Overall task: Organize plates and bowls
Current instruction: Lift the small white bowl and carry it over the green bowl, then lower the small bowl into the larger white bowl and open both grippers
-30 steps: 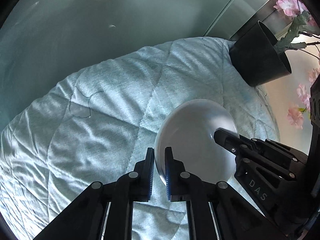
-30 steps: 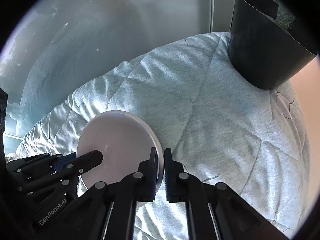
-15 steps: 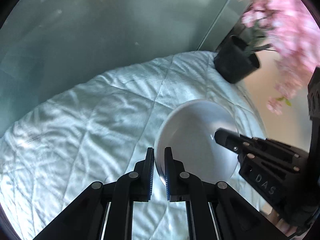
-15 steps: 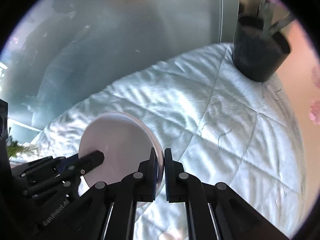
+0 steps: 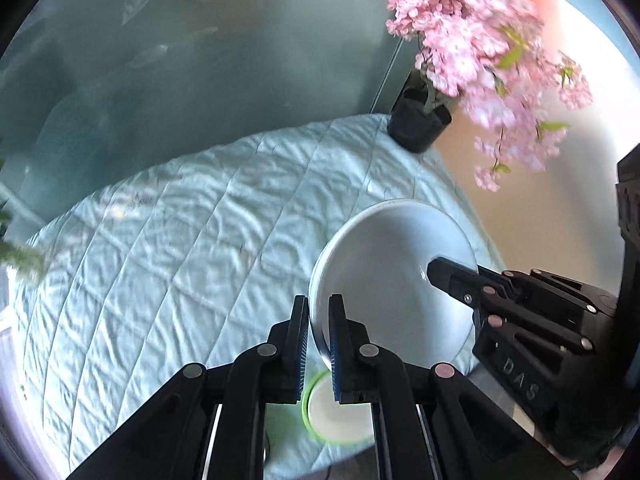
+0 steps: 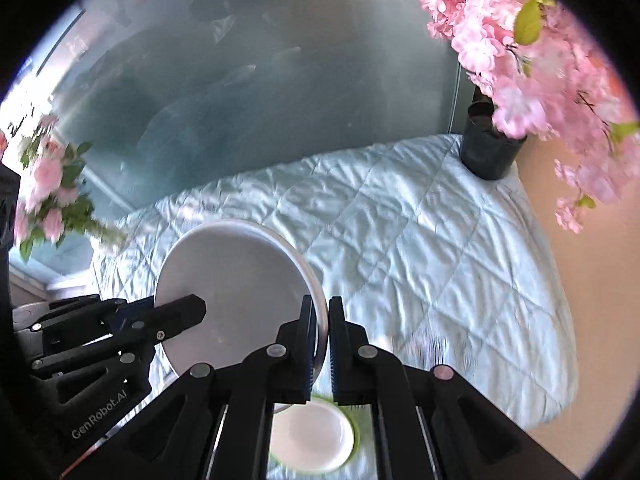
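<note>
Both grippers hold one white plate (image 5: 384,272) by opposite rims, lifted above the quilted table. My left gripper (image 5: 319,322) is shut on its left rim; my right gripper (image 6: 319,326) is shut on its right rim. The plate also shows in the right wrist view (image 6: 236,284). In the left wrist view the right gripper's fingers (image 5: 452,276) reach over the plate from the right. In the right wrist view the left gripper's fingers (image 6: 180,314) reach over it from the left. A green-rimmed white dish (image 5: 336,412) lies on the table below, also in the right wrist view (image 6: 312,436).
A pale blue quilted cloth (image 5: 168,256) covers the table. A black pot (image 5: 418,124) with pink blossoms (image 5: 472,36) stands at the back right corner. More pink flowers (image 6: 48,196) stand at the left. A glass wall (image 5: 200,60) rises behind.
Both grippers have risen and pulled back with the plate. The table looks smaller and farther, the blossoms came into view, and the green-rimmed dish appeared beneath the fingers.
</note>
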Demonstrator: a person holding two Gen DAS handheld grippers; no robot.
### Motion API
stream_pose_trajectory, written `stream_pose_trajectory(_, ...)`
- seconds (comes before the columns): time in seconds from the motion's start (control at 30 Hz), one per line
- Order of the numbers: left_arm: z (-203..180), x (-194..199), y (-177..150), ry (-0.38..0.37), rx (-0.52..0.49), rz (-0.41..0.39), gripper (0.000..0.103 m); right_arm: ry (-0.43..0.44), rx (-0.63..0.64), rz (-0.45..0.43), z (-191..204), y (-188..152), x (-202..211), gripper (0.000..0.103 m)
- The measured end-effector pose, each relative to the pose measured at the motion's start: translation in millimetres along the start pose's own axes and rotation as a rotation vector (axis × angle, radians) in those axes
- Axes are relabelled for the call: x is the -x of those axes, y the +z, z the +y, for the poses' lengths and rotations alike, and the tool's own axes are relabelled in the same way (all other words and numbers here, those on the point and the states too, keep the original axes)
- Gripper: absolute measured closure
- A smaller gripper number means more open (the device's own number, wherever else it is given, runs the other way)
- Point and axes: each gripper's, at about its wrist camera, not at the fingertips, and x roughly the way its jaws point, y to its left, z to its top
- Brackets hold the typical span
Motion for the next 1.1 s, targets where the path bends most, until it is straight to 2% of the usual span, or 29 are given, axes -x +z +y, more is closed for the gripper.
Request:
stream_pose_trajectory(0.23,-1.1,8.3,-68.3,0.011,0.021,0.042,0.098,0.005,0.043,0.036,16.0,-54.6,14.2,0.097)
stream_pose_trajectory(0.4,-6.7,4.7,-98.2,0.007,0.049,0.057,0.097,0.031,0.031,0.071,14.4,-82.3,13.5,0.097)
stream_pose_trajectory(0.77,-12.8,-14.8,-143.8,-0.014,0.102,0.082,0.098,0.023,0.043,0.107,8.8,-117.2,8.0,0.097)
stream_pose_trajectory(1.1,-3.2,-43.1,-162.1,-0.039,0.14,0.124,0.098,0.026,0.03,0.151,6.2,-132.9,-11.0,0.096)
